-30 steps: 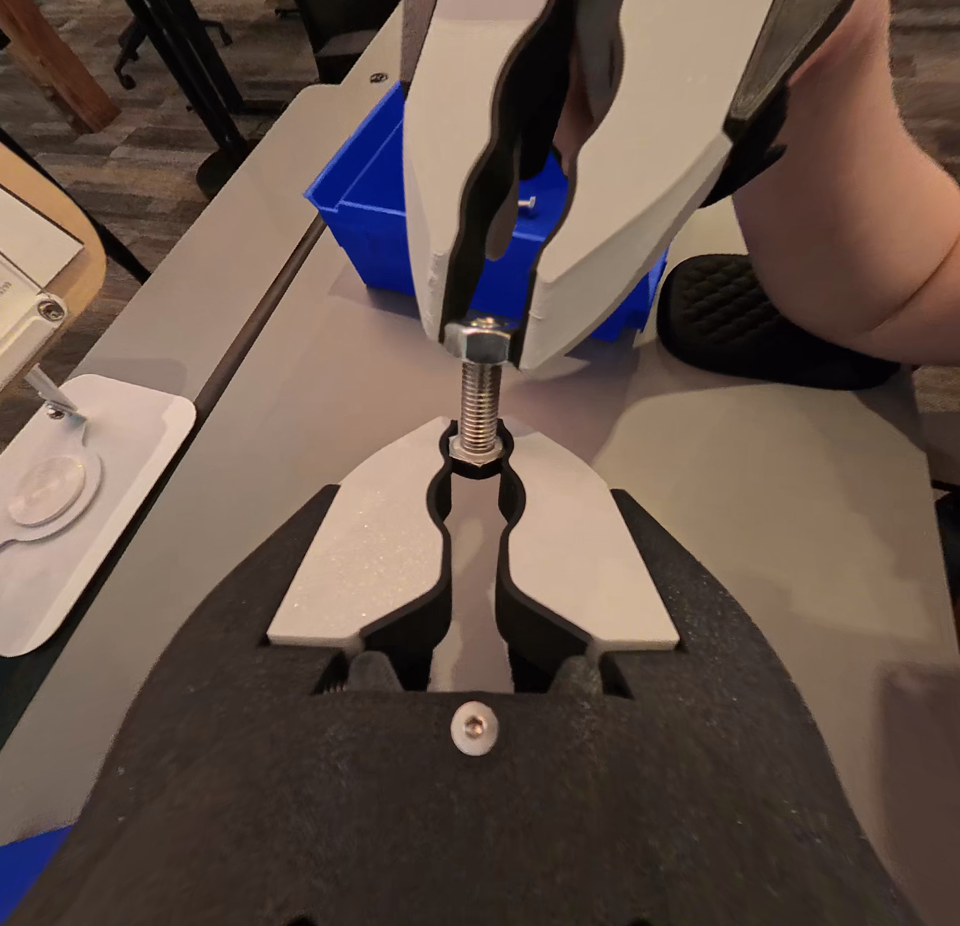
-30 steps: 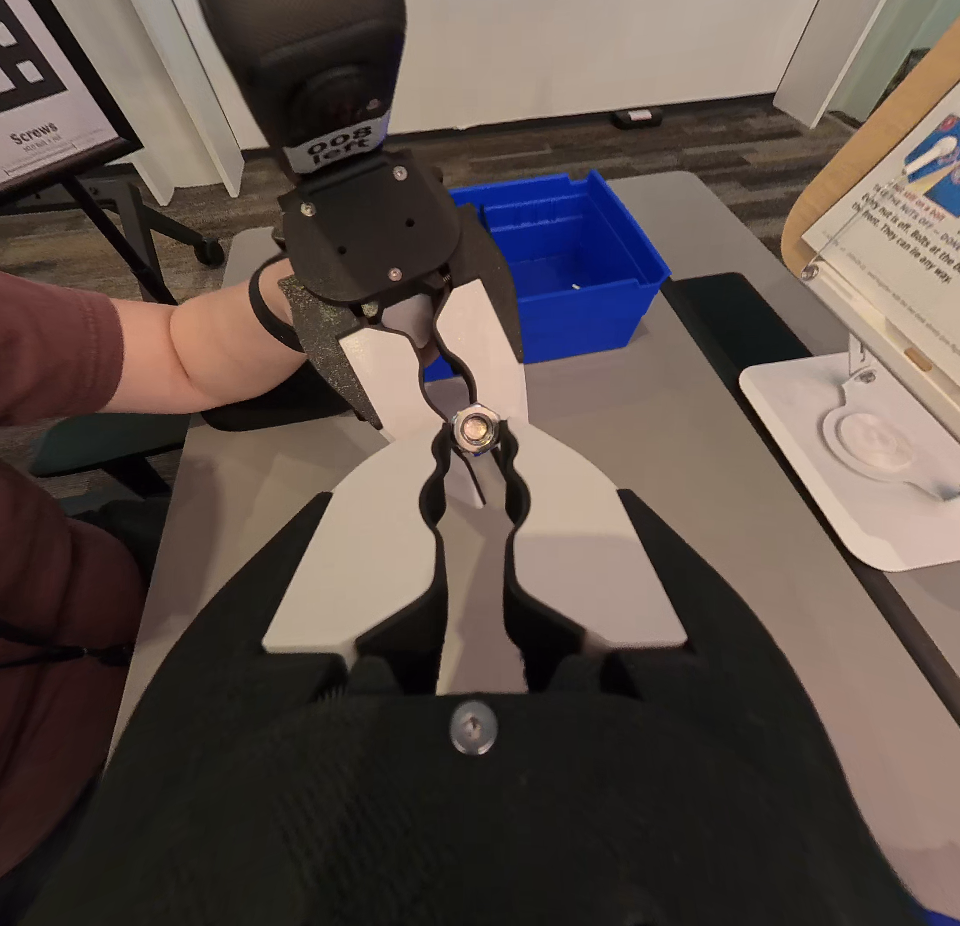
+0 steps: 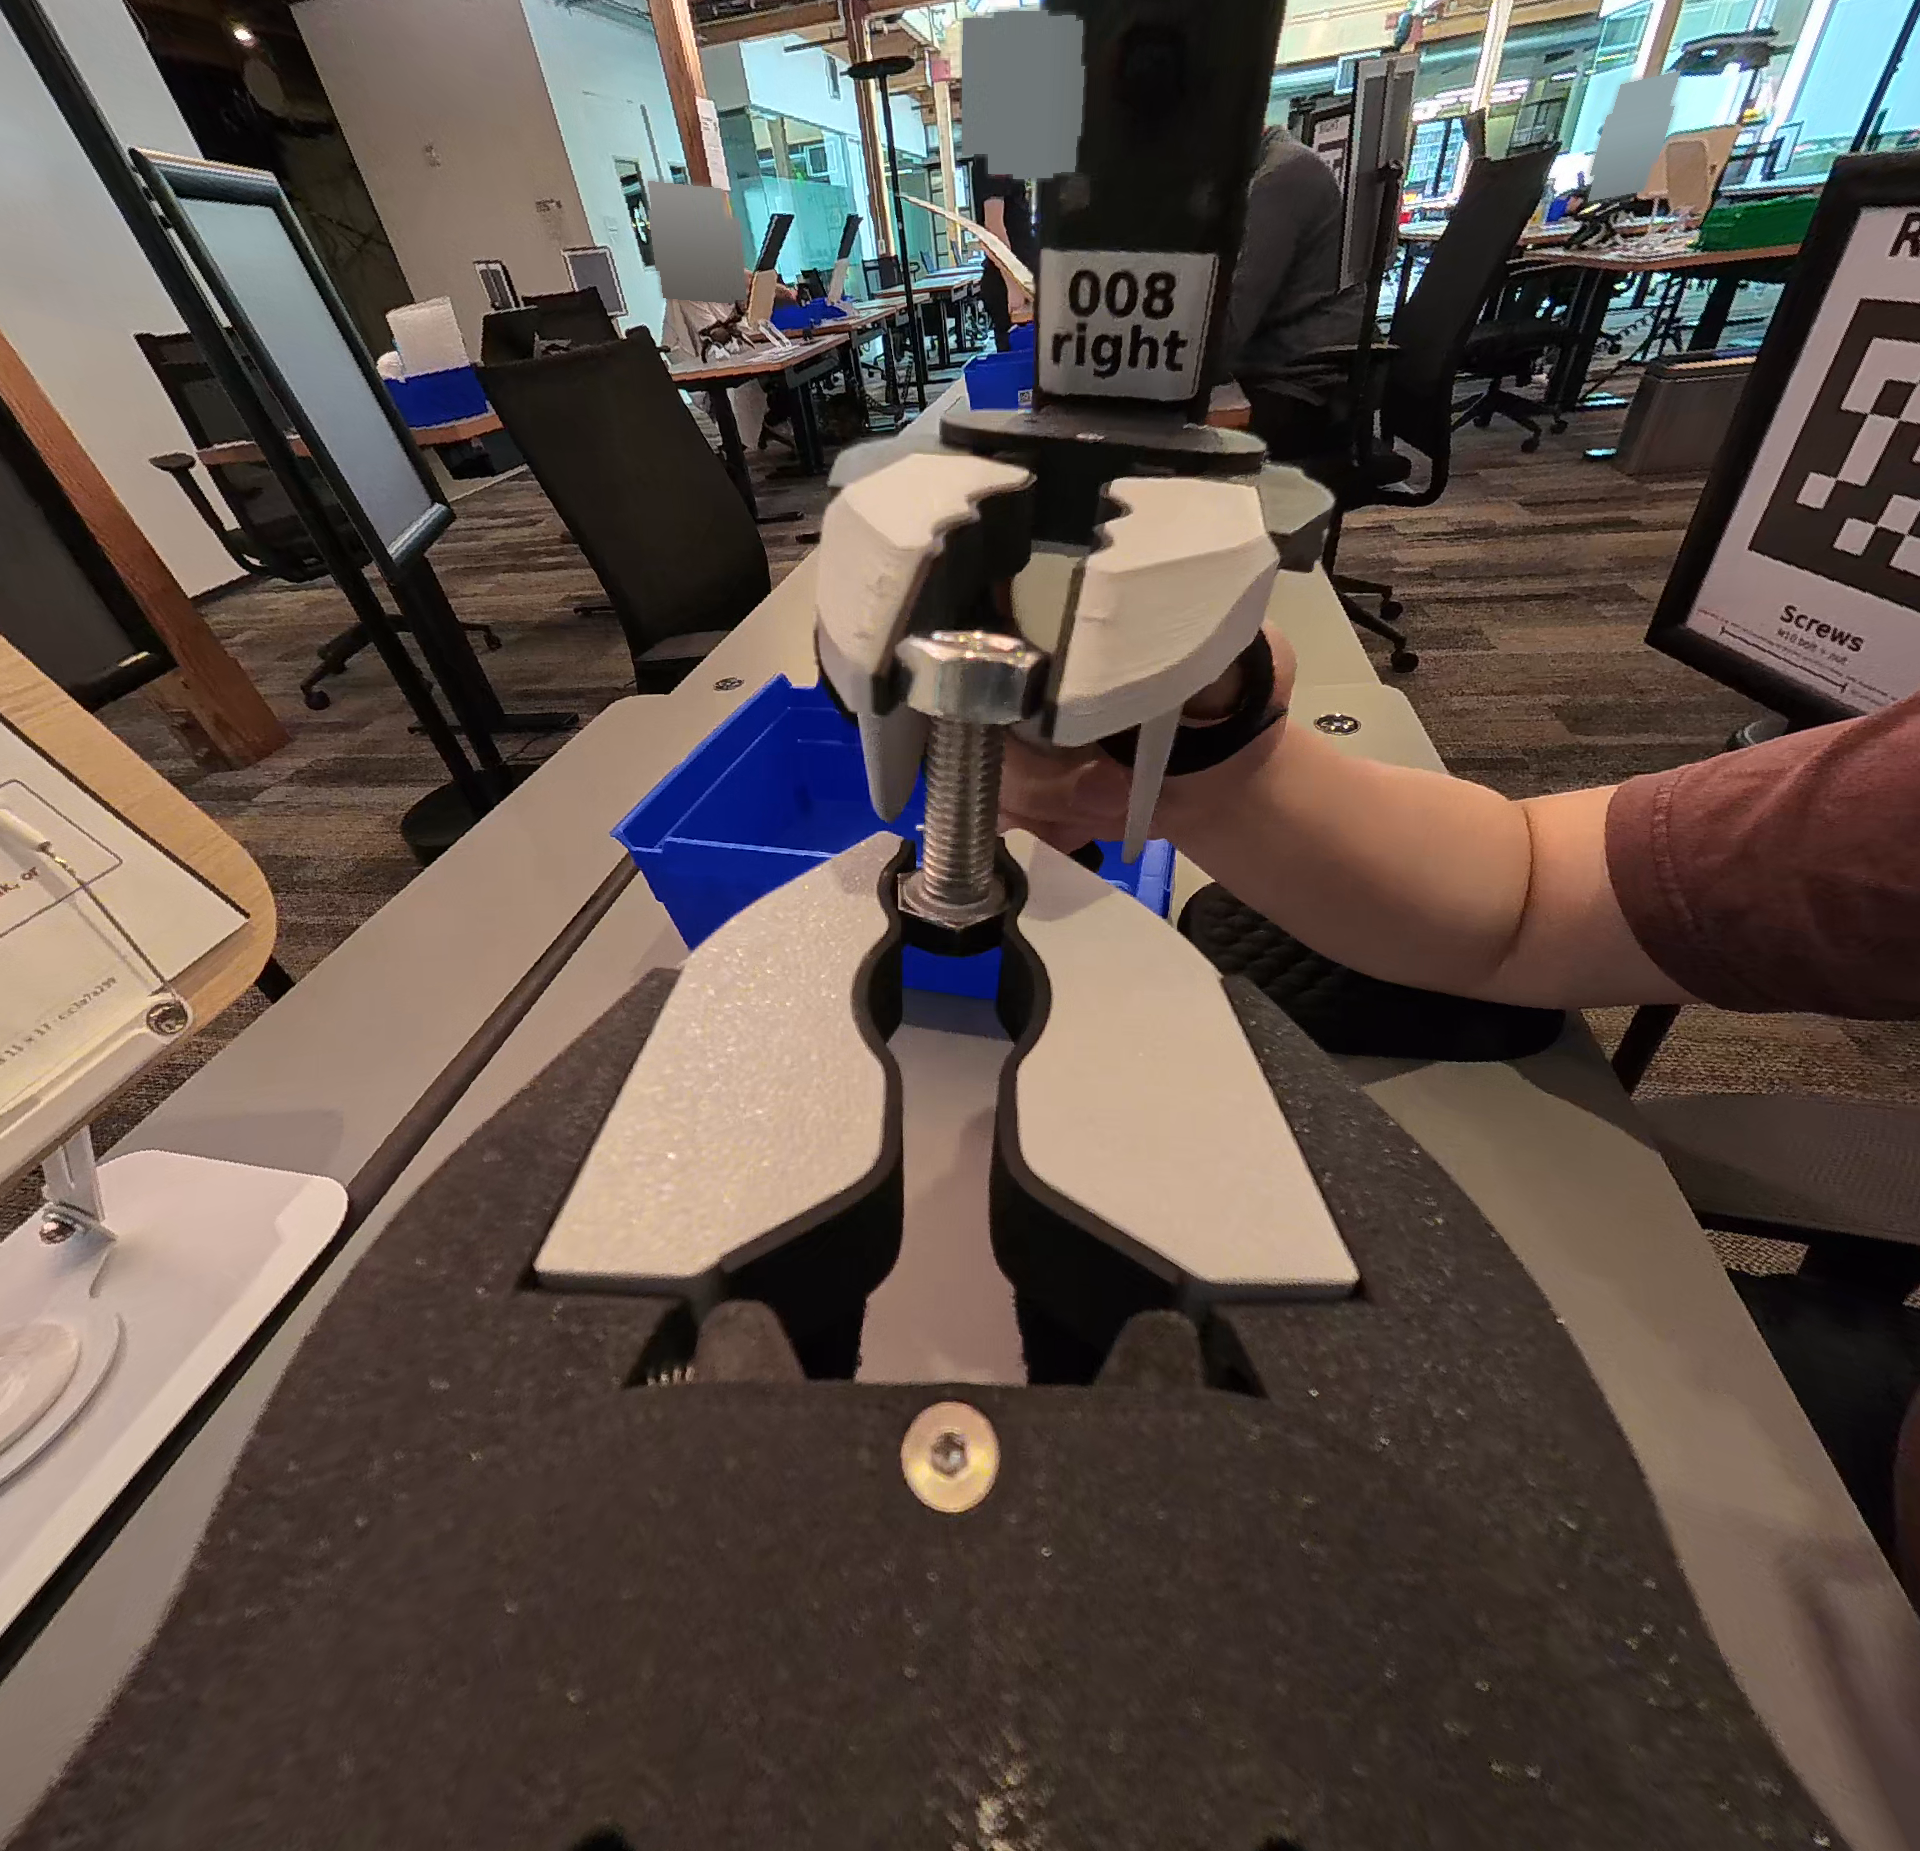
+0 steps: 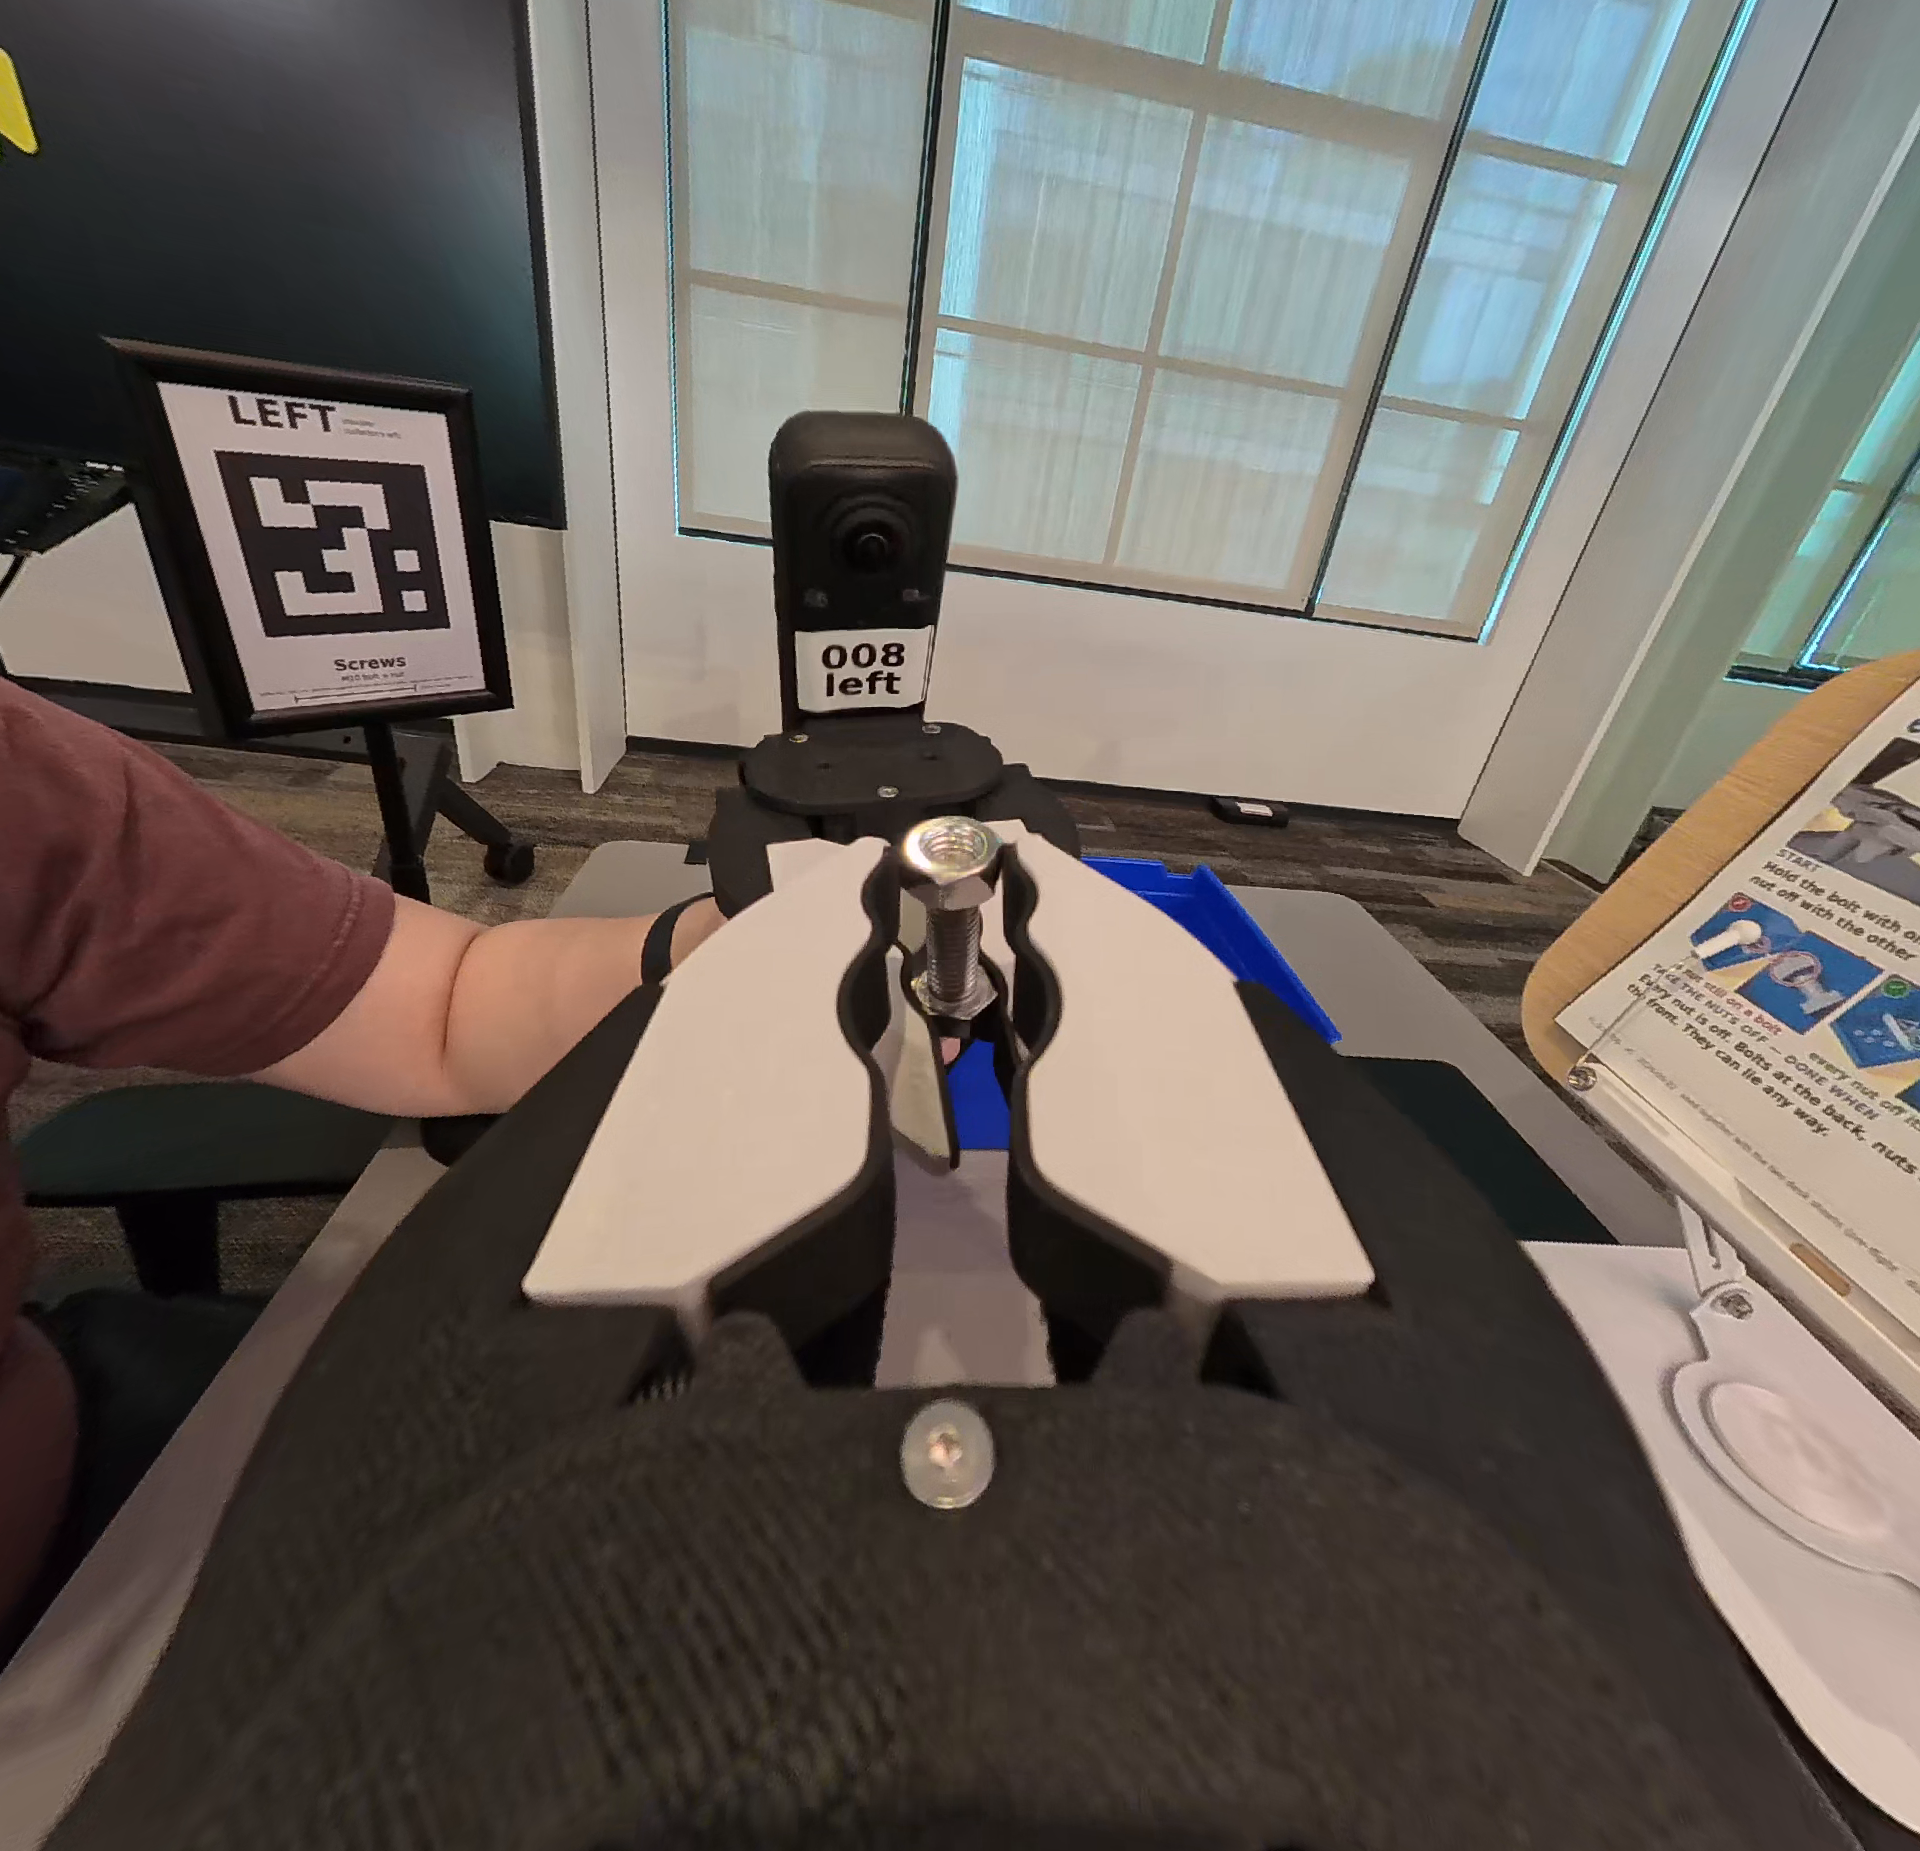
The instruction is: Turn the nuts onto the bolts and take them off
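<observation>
A bolt (image 3: 958,804) is held upright in the air above the middle of the tabletop (image 3: 1455,1126), clear of its surface. The hex head at its lower end is pinched between the jaws of the left gripper (image 3: 951,902). The nut (image 4: 951,859) at its upper end is pinched between the jaws of the right gripper (image 4: 951,882). In the right wrist view the nut's threaded bore is seen open and hollow, so the nut is judged to be engaged by only the last few threads at the bolt's tip. Nearly the whole shank is left bare between the two grippers. Whether the nut is just being started or is almost off cannot be told from the pictures. A blue bin (image 3: 748,825) stands toward the far edge of the tabletop; no other nuts or bolts can be made out in it, so the share of the task already done cannot be judged.
</observation>
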A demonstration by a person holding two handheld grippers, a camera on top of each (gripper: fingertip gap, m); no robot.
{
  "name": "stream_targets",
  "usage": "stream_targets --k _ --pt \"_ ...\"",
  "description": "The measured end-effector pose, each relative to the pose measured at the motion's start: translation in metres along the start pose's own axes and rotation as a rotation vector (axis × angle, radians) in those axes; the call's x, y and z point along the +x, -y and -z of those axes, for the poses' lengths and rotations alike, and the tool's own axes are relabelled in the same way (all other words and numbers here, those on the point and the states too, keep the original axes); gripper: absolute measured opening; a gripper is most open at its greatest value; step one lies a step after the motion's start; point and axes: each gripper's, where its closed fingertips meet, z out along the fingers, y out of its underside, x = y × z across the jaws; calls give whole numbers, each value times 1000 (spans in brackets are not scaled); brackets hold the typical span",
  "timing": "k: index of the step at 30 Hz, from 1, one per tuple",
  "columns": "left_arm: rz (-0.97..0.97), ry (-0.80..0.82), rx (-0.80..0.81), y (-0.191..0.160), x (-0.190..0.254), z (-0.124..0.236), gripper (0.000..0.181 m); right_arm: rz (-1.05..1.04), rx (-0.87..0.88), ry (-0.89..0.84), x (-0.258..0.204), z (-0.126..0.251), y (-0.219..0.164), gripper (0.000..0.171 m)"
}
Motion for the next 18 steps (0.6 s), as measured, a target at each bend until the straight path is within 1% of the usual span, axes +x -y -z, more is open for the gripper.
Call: stream_targets --k 2,5,9,13,15,18 --pt "4 -10 -10 -1 1 0 12 17 -5 10 -2 0 -1 19" --pt "7 -86 -45 -5 12 -1 12 4 -39 93 -11 2 -4 19" --pt "0 -278 -97 -11 44 -1 12 -21 -111 293 -38 14 -9 19" --pt "-49 -425 -148 -21 74 -1 13 -23 -162 444 -63 21 -15 19" --pt "-73 -432 -163 -23 79 -3 13 -16 -176 431 -62 19 -17 19" --pt "-59 -344 -168 -23 65 -7 13 -34 -195 331 -46 16 -17 19"
